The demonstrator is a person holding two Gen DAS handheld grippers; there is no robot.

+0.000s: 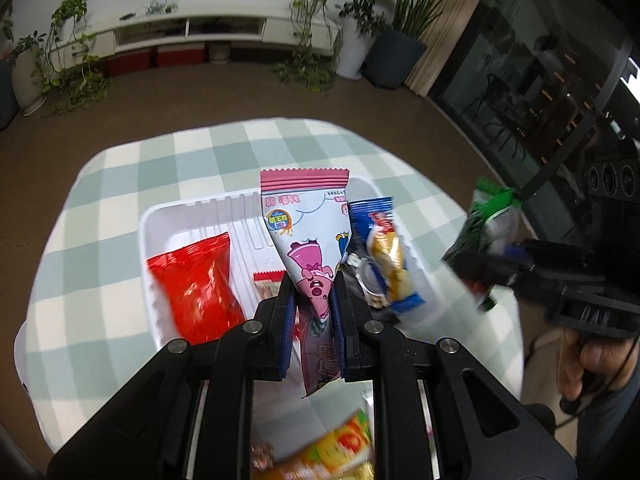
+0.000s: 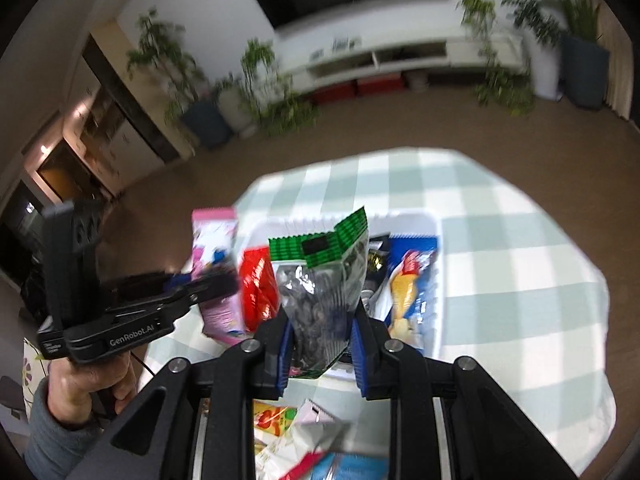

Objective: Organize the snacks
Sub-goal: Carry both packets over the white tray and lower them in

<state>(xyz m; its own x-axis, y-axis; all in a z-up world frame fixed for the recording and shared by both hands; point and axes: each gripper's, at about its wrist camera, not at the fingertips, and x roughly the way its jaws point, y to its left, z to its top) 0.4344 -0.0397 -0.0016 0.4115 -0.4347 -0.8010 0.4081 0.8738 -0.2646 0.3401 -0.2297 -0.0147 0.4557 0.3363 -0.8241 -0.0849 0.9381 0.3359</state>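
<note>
The left gripper (image 1: 312,300) squeezes a pink snack packet (image 1: 306,240) and the right gripper (image 2: 322,336) squeezes a green-topped seed bag (image 2: 324,280), both up over the white bin (image 1: 160,216) on the checked tablecloth (image 1: 100,200).

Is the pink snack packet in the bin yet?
Out. The pink packet is clamped in the left gripper, above the white bin.

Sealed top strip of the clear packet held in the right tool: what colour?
Green with a black patch, clearest in the right wrist view.
</note>
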